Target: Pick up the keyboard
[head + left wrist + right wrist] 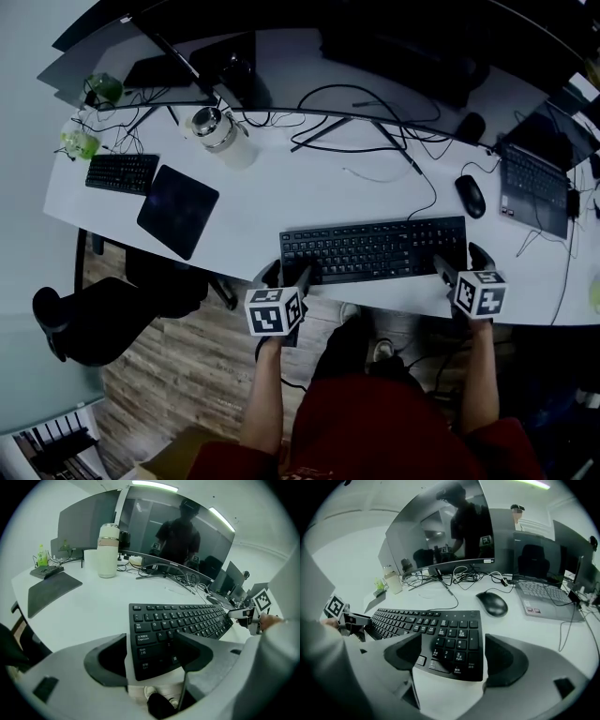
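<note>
At the near edge of the white desk [309,187], seen from the head view, the black keyboard [375,248] is lying flat just right of centre. The left gripper [289,274] is sitting at its 7 o'clock corner and the right gripper [459,267] at its 5 o'clock corner. Both bare forearms are reaching toward 12 o'clock, roughly parallel.

The left gripper view is showing what the head view cannot: the left gripper [152,653] is standing wide, with the left end of the keyboard [183,620] lying between its jaws and nothing clamped.

In the right gripper view the right gripper [454,656] is likewise gaping, the number-pad end of the keyboard [426,620] sitting between its jaws and a mouse [492,604] resting at 1 o'clock.
</note>
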`<state>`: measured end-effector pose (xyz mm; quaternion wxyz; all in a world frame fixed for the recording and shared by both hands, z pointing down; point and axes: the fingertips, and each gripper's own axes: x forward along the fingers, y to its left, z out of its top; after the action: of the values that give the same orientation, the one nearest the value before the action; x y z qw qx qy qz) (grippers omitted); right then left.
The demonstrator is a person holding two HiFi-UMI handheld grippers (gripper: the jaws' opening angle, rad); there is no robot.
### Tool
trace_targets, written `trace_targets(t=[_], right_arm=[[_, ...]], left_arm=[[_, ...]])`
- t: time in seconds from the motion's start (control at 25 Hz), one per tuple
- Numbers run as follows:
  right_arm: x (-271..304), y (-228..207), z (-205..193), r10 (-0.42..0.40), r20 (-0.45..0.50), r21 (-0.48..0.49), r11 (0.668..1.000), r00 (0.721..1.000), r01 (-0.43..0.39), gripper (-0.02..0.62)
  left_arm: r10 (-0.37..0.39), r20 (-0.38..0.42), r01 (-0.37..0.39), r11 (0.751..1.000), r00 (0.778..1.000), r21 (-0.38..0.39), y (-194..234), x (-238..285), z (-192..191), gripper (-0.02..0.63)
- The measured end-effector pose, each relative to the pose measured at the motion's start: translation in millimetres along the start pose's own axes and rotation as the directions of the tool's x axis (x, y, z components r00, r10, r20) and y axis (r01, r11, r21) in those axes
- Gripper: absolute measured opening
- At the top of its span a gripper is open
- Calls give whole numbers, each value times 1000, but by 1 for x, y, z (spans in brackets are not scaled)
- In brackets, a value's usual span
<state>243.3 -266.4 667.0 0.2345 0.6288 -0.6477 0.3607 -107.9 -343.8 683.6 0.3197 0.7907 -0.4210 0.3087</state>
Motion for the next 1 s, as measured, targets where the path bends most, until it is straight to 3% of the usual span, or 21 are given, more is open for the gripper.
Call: trace_targets(t=[0.36,0.6,1.0], right_arm=[[12,-4,-11,23,-73,5,1000,997,-23,393],[13,-7,-12,20,-106,-33,999,994,-24,393],[12,-8,-15,-1,-122,-17,1000,993,-1,392]], left_arm=[[-35,-35,35,999,999,-12,-5,4,-2,293],[-11,-39,11,1000,999,-3,-5,5,-1,293],[14,-51,-14,1000,999,6,-5,3,-2,293]])
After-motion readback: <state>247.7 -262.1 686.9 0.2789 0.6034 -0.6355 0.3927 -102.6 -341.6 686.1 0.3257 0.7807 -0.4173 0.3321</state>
